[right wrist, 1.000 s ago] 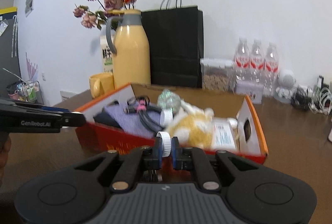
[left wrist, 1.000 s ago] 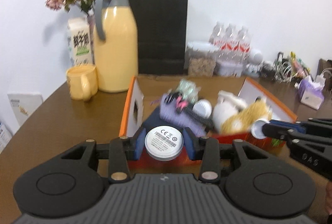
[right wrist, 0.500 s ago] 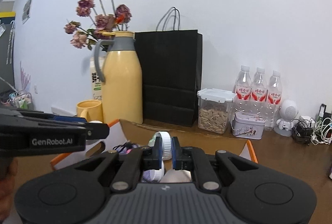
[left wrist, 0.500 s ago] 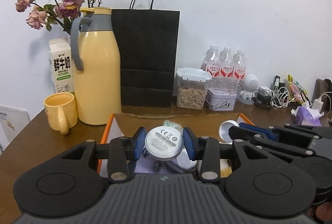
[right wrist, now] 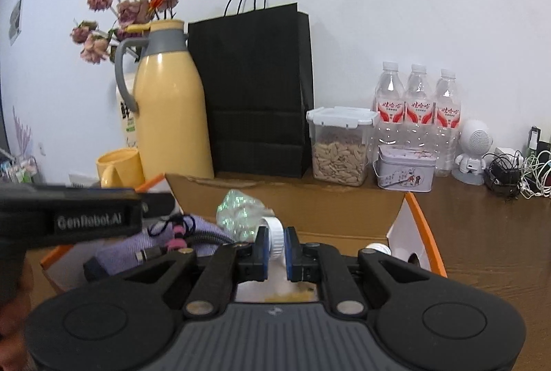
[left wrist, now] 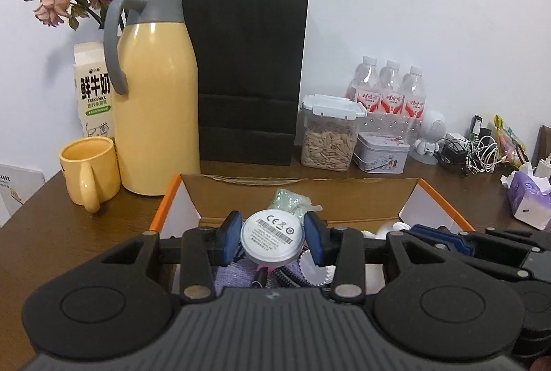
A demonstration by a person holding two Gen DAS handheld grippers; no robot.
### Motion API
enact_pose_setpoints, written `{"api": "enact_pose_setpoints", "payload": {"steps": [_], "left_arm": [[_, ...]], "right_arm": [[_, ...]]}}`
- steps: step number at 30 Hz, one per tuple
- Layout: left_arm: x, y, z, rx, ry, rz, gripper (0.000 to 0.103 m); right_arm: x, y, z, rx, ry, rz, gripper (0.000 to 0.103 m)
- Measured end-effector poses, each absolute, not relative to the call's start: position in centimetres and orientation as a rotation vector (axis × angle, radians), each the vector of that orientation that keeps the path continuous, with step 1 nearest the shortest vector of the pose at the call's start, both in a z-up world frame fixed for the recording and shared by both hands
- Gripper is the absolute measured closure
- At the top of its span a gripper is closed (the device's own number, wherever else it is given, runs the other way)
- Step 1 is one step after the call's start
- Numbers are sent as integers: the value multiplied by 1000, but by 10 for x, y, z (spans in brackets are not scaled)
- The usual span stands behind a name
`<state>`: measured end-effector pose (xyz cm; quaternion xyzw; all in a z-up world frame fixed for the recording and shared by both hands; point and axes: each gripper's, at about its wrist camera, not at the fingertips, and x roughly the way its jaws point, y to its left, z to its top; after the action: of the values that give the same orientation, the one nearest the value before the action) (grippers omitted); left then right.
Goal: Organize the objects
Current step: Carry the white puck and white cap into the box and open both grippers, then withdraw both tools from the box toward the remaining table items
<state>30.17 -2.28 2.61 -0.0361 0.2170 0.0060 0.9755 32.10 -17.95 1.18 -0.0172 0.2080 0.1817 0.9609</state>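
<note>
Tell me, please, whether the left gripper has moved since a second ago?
Yes. The left gripper, shut on the round white device, has gone forward over the orange cardboard box toward the black paper bag, which now looks larger.

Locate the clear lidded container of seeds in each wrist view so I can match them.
Left wrist: seed container right of centre, mid-height, right of the black paper bag.
Right wrist: seed container right of centre, again right of the bag.
Shared landmark: the yellow thermos jug.
</note>
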Motion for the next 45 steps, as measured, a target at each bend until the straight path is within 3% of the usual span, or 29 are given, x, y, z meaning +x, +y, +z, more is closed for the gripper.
{"api": "enact_pose_setpoints", "payload": {"steps": [1,2,3,4,5,7,9,10,45], "left_arm": [[300,-22,26,-71,432,15,60],[299,-22,27,-69,428,20,47],[298,-21,27,-70,424,29,24],[297,-20,28,-72,411,38,13],[294,-20,28,-73,395,47,0],[291,-19,30,-72,378,59,0],[291,-18,31,-80,386,66,0],[292,-17,30,-84,390,70,0],[208,18,35,-86,428,91,0]], "right_arm": [[319,-180,11,-42,419,360,93],[317,-181,11,-46,417,351,93],[316,-183,11,-46,417,344,89],[316,-185,12,-42,418,342,83],[316,-186,12,-39,416,336,66],[313,-188,13,-39,405,316,23],[311,-189,14,-43,389,302,4],[311,-190,15,-43,388,298,0],[229,-195,24,-70,335,360,0]]}}
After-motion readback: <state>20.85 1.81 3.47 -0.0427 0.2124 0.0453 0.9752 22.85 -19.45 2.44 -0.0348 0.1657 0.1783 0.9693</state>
